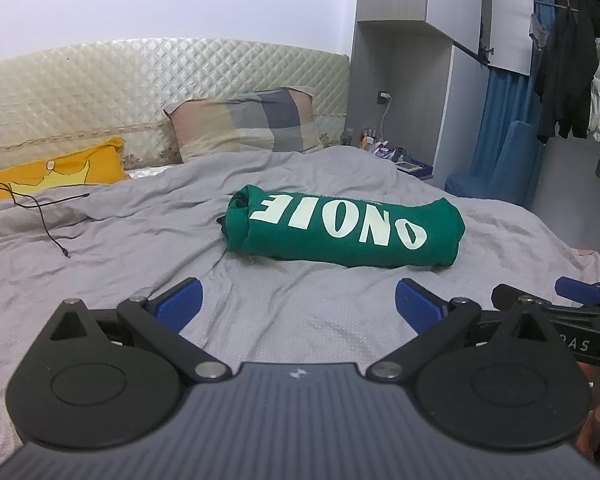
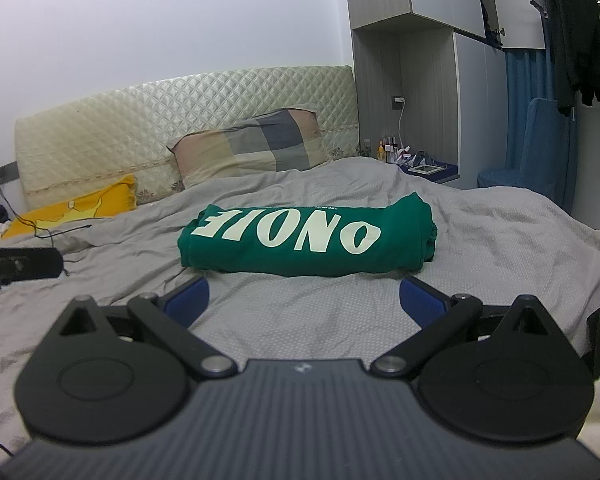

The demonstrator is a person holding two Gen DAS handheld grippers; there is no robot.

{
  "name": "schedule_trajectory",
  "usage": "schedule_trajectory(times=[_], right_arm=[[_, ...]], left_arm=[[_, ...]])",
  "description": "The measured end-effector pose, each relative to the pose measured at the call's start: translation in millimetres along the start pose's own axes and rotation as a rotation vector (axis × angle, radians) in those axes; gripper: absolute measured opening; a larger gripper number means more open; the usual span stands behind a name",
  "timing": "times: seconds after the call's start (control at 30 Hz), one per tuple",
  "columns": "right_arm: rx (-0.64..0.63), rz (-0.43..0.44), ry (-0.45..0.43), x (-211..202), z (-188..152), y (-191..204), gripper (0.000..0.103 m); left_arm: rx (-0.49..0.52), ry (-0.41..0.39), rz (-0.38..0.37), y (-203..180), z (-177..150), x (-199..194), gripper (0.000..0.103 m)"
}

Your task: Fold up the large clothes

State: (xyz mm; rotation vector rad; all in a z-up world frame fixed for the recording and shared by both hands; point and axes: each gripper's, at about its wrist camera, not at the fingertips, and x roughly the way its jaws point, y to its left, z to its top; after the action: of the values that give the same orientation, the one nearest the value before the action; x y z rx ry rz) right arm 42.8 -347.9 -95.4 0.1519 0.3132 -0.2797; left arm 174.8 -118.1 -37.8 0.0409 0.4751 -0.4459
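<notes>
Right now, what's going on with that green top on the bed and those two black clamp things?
A person holds a two-finger gripper in each hand, folding clothes on a bed. The green sweatshirt with pale lettering already lies folded into a compact bundle on the grey bedsheet. The left gripper and right gripper are both open, empty, and short of the sweatshirt, touching nothing. A checked pillow leans against the headboard behind.

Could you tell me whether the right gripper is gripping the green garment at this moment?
No, the right gripper is open and empty, short of the folded green garment lying on the grey bedspread.
</notes>
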Motion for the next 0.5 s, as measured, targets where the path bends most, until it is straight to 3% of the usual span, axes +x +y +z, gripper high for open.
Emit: schedule_trajectory(times=[0.5], right_arm=[[-0.013,-0.013,-0.005,-3.1,-1.1,5.4,0.103]], left_arm=[[-0.006,-0.016,0.007,-1.8,2.5,-5.1,0.103]])
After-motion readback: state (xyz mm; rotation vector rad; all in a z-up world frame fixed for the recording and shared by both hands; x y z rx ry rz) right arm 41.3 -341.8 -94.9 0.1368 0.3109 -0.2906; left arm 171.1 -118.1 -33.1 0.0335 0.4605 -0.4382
